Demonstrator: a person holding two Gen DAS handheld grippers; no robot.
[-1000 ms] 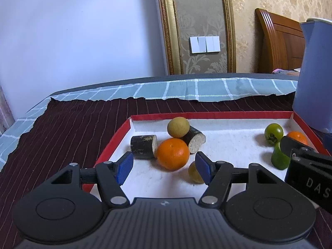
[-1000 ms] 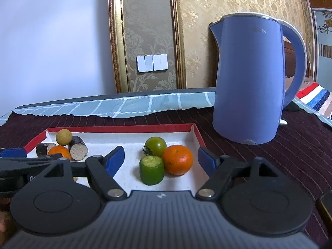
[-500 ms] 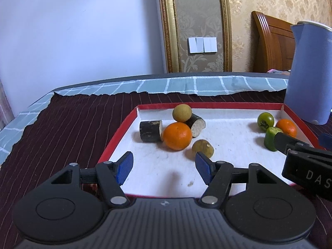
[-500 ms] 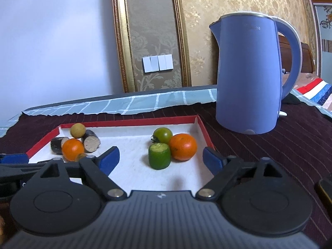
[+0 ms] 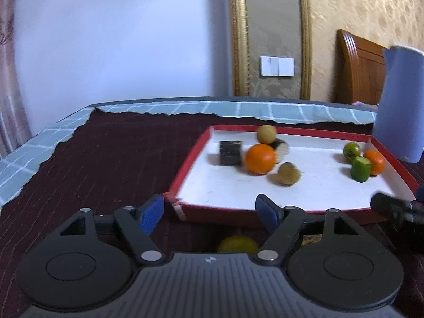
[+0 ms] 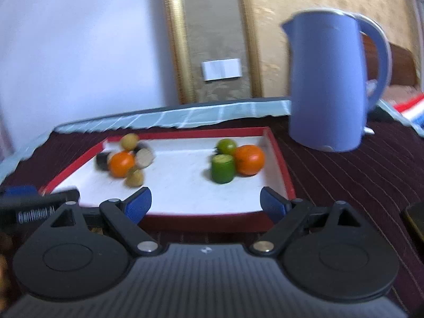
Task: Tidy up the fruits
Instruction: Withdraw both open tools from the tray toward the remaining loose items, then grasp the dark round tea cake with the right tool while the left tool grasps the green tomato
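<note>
My left gripper (image 5: 210, 210) is spread wide with nothing in it, hanging just short of the red tray's (image 5: 189, 159) near left corner. Ahead of it and a little right, inside the tray, sit a dark cylinder piece (image 5: 230, 153), an orange (image 5: 260, 158) and two tan round fruits (image 5: 288, 173). A blurred yellow fruit (image 5: 237, 243) lies on the cloth just below its fingers. My right gripper (image 6: 205, 204) is equally wide and empty; ahead between its fingers stand a green cylinder (image 6: 222, 168), a green tomato (image 6: 226, 145) and another orange (image 6: 249, 159). Further right stands a blue kettle (image 6: 328, 79).
</note>
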